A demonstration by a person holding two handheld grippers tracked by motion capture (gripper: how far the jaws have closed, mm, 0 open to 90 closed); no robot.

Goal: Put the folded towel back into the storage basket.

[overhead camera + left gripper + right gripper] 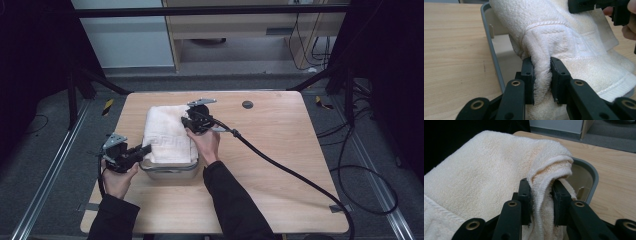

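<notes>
High view: left hand-held gripper (145,148) and right hand-held gripper (186,121) each pinching unlabelled white towel (167,134) over tub (170,171).

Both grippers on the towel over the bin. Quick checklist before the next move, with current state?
1. Left gripper has cloth between its jaws: ok, a fold of the towel is pinched.
2. Right gripper has cloth between its jaws: ok, a folded edge is pinched.
3. Towel lies over the bin: ok, draped across it and spilling past the far rim.
4. Bin contents under the towel: cannot tell; the visible part of the inside looks bare.
5. Right cable free of towel and bin: ok, it trails off to the right across the table.
6. Bin steady on the table: cannot tell.
</notes>
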